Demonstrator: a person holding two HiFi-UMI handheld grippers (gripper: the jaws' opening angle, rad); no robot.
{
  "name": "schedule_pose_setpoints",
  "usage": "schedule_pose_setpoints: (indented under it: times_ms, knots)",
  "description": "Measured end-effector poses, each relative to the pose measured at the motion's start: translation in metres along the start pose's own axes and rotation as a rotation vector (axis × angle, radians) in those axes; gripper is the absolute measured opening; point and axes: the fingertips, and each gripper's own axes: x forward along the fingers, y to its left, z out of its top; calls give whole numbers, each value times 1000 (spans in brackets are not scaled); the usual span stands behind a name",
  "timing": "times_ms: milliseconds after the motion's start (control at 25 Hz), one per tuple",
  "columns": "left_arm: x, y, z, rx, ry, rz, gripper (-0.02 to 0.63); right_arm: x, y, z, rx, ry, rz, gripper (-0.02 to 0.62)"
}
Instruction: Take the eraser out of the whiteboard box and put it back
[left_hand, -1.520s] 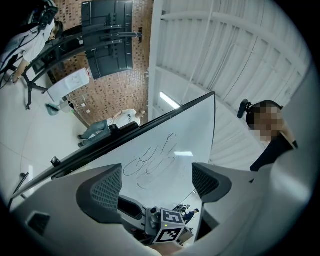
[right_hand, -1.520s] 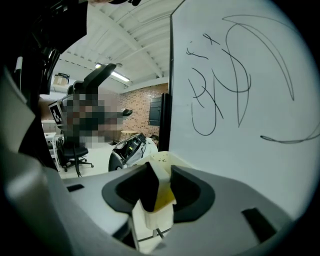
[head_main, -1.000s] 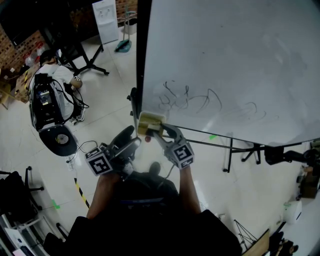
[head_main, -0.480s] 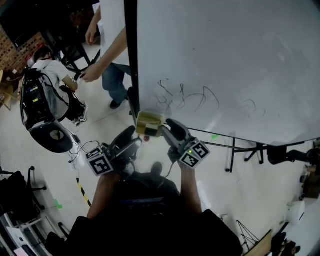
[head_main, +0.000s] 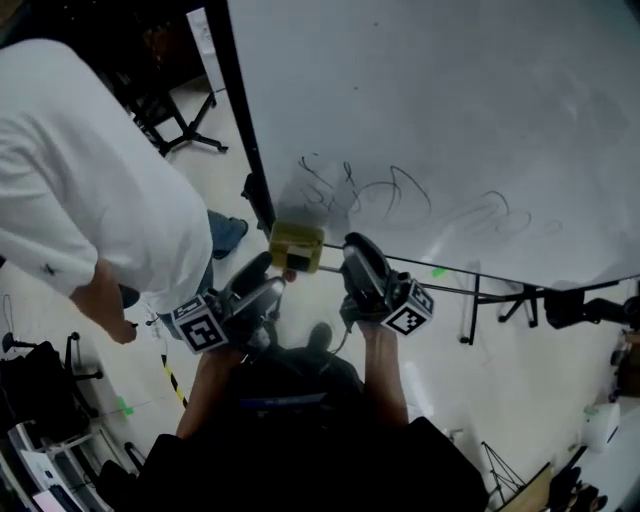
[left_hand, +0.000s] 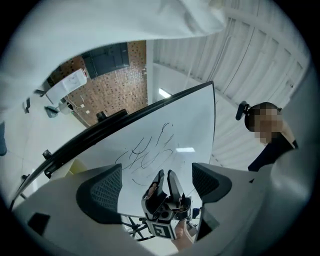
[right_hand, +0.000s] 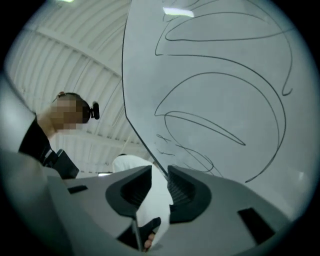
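Note:
The whiteboard carries dark scribbles, and a yellow box hangs at its lower left corner. No eraser can be made out in any view. My right gripper is just right of the box, raised toward the board's lower edge. Its jaws are closing and stand a narrow gap apart with nothing between them. My left gripper hovers below and left of the box, jaws wide open and empty. The right gripper shows in the left gripper view in front of the scribbled board.
A person in a white shirt stands close on the left, beside the board's black frame. The stand's legs are under the board. Dark cases and striped floor tape lie at the lower left.
My right gripper rose from the box toward the board, rolled, and its jaws narrowed. The left gripper hardly moved. The person in white walked in close on the left.

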Motion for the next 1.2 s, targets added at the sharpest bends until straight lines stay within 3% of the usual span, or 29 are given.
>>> schedule_pose_setpoints:
  times_ms: [600,880,1200]
  knots:
    - [7,-18,-12,26,-70,19,430,-21,24,39,85,-91,137,93]
    - [17,-38,-21,29,-87,13,430,-35,29,51,111,-119,163,91]
    - [2,-35,-29,83,-52,77,430,-55,27,59,94,-171,129,80]
